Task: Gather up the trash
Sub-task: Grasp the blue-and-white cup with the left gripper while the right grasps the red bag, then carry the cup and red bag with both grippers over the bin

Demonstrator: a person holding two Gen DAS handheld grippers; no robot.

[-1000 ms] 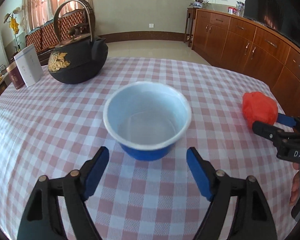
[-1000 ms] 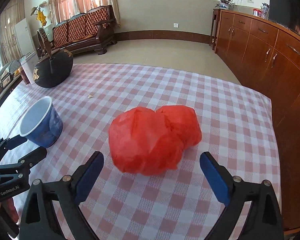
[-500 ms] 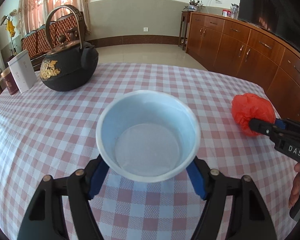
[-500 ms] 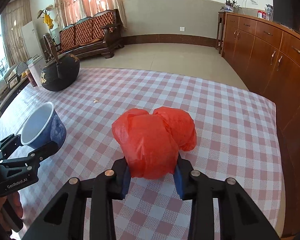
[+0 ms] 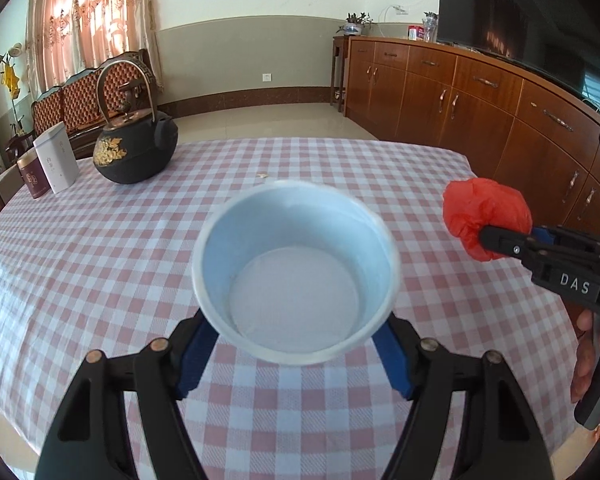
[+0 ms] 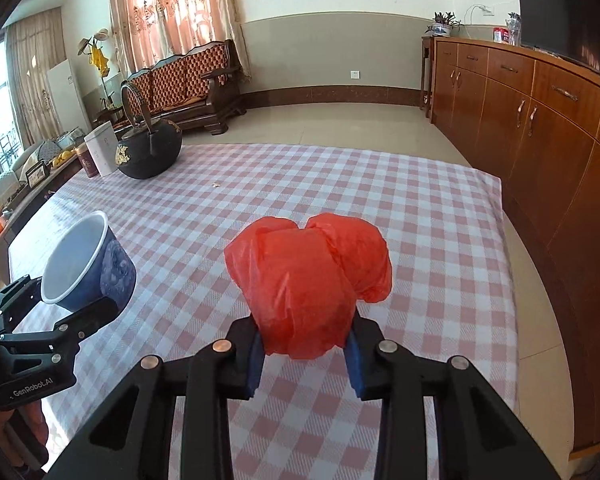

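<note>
Gripping cup in left gripper fingers, raised off checkered surface; right gripper fingers clenched on red bag; kettle far left.

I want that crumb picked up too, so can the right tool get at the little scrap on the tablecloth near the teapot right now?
Probably not: the right tool is shut on the red bag. The scrap lies unobstructed.

The right hand-held gripper bore "DAS" in white letters on its black body; the left hand-held gripper carried "GenRobot.AI" on its side. Characters on the white box were too small to read.
</note>
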